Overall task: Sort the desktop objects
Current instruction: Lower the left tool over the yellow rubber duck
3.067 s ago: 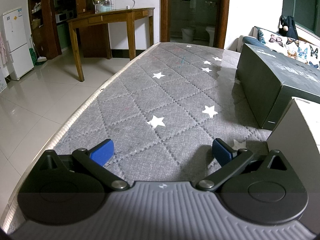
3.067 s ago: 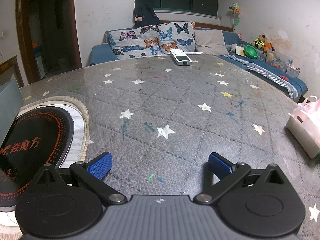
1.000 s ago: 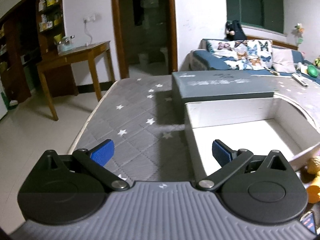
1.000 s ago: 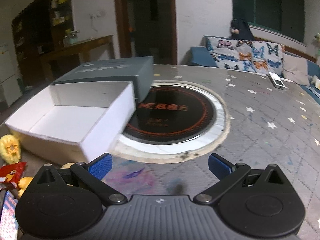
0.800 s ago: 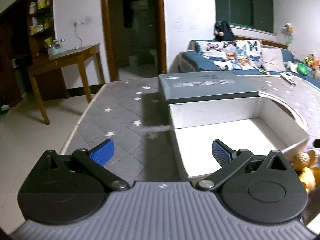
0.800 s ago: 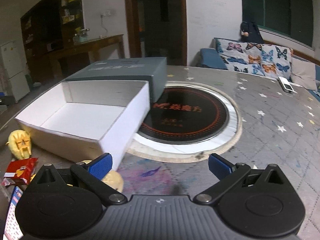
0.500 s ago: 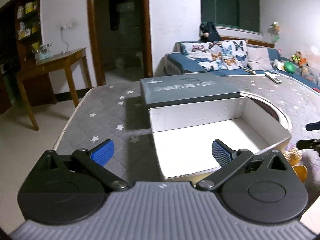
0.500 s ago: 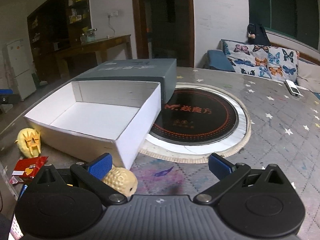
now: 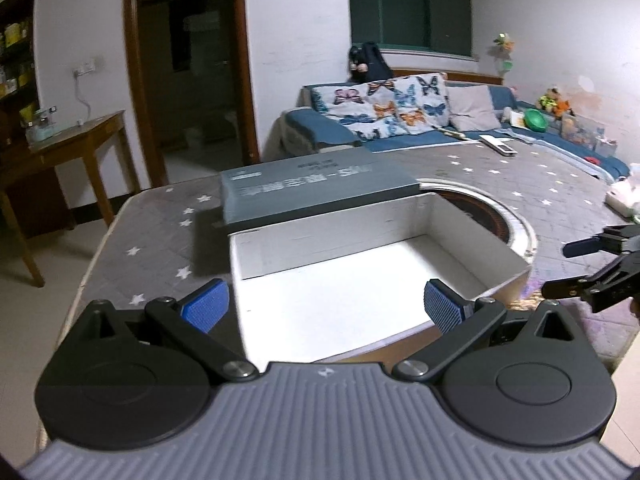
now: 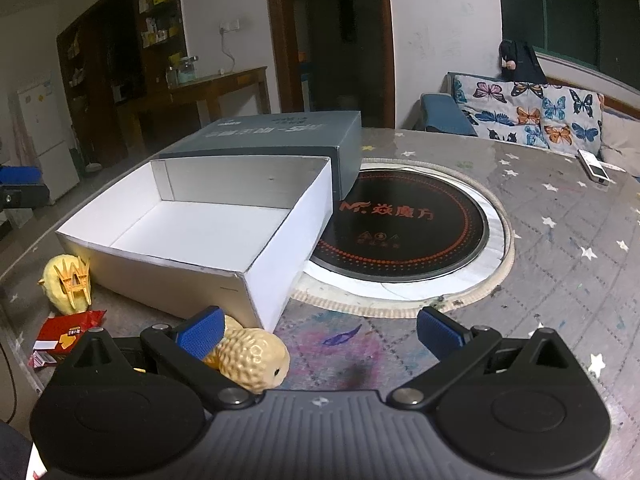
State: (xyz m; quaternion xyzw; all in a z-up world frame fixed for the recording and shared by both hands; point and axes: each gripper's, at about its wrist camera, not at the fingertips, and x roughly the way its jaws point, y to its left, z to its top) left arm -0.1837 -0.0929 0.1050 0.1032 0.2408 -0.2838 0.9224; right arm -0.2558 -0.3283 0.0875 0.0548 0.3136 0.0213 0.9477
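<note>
White tray box (image 10: 208, 220): open-topped, rectangular, white inside and out with a grey-lined rim, nothing in it; its long axis runs from the near edge of the surface (image 10: 560, 240) back toward the dark grey sleeve box (image 10: 280, 136), whose end it touches. The sleeve's printed lettering faces up. Beside both, set into the star-patterned grey covering, a round black induction plate (image 10: 400, 224) with red lettering; the tray's far right corner overlaps its ring. Yellow bumpy toy (image 10: 248, 356): rounded, one dark eye turned to the right, lying just in front of the tray's near corner, partly behind the right tool's finger. Second yellow toy (image 10: 68, 284) with an orange spiked piece on it, standing against the tray's left wall. Red snack packet (image 10: 64, 332): flat, crumpled, near that toy. White remote (image 10: 594, 168): far right, long axis pointing away. Left tool (image 9: 324, 308): jaws spread wide, grasping nothing, raised over the tray's near end. Right tool (image 10: 320, 332): jaws likewise spread, nothing between them, above the surface.
</note>
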